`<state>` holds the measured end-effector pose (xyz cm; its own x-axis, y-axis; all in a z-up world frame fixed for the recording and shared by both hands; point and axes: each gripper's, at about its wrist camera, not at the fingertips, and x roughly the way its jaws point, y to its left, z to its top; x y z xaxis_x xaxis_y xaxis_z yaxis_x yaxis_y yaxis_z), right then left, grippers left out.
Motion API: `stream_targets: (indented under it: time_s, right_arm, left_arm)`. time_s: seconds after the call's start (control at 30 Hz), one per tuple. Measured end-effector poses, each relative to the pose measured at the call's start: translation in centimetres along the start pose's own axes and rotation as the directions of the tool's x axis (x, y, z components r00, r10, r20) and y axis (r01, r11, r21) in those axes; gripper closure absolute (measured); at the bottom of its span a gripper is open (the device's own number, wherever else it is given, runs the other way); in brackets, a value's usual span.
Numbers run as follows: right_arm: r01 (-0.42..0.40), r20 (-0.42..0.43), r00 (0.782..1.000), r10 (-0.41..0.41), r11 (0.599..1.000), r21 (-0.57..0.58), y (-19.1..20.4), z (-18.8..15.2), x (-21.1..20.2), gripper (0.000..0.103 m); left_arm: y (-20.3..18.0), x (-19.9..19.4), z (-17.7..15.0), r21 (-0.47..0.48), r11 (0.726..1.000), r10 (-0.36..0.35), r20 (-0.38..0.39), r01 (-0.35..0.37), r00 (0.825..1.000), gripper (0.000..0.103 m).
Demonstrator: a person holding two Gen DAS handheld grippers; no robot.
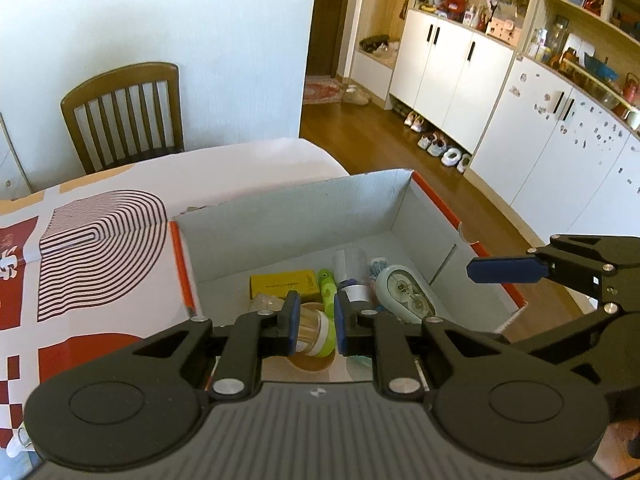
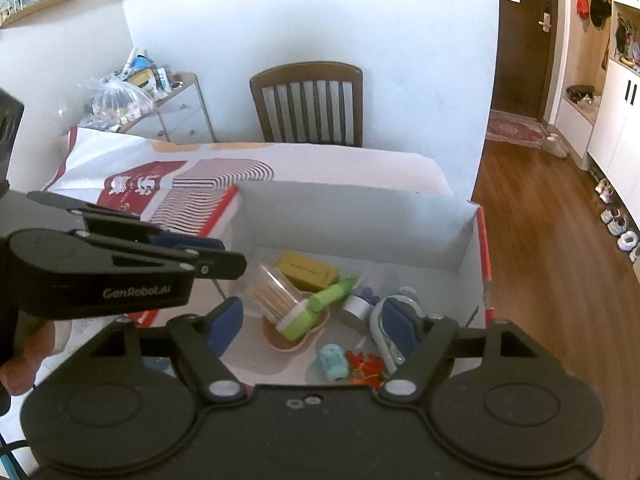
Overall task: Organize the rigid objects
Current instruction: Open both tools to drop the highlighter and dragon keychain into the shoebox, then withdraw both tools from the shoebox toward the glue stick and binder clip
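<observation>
Clear plastic toothpick jar point(image 2: 276, 296) lies tilted in the cardboard box point(image 2: 360, 216), light, stiff and probably slick; grip it across its body. Your left tongs point(image 1: 316, 322) are together, your right tongs point(image 2: 316, 326) apart, both empty.

"GenRobot.AI" stands in pale letters on the left claw point(image 2: 236, 258) body.
</observation>
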<state>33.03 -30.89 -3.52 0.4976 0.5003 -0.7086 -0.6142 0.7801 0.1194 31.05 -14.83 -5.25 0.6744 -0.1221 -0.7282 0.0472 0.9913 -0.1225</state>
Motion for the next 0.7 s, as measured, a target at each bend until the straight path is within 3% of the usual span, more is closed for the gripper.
stream_targets:
  time_s: [0.13,0.2,0.27,0.33,0.53,0.7]
  right_arm:
    - [-0.006,0.015,1.000,0.006,1.000,0.005,1.1,0.1,-0.5,0.024]
    - [-0.002,0.025,1.000,0.002,1.000,0.001,1.8,0.0,-0.7,0.023]
    - [-0.006,0.034,0.999,0.006,1.000,0.001,2.6,-0.1,-0.8,0.022]
    - [-0.012,0.044,0.999,0.012,1.000,0.003,3.5,-0.2,-0.9,0.020]
    - [-0.038,0.079,0.996,0.038,0.999,-0.001,7.0,-0.6,-0.8,0.016]
    - [-0.061,0.091,0.994,0.062,0.998,-0.009,10.5,-0.6,-0.2,0.010]
  left_arm:
    - [1.3,-1.7,-0.9,-0.008,1.000,0.013,0.031,-0.013,0.999,0.086]
    - [2.1,-2.5,-1.5,-0.014,1.000,0.024,0.044,-0.024,0.999,0.078]
    - [2.9,-3.3,-2.0,-0.017,0.999,0.041,0.061,-0.040,0.997,0.050]
    - [3.6,-4.3,-2.7,-0.014,0.999,0.053,0.087,-0.052,0.995,0.035]
    - [6.9,-6.9,-4.6,-0.031,0.998,0.052,0.103,-0.049,0.993,0.035]
    - [10.4,-9.0,-5.7,-0.029,0.997,0.077,0.124,-0.074,0.989,0.027]
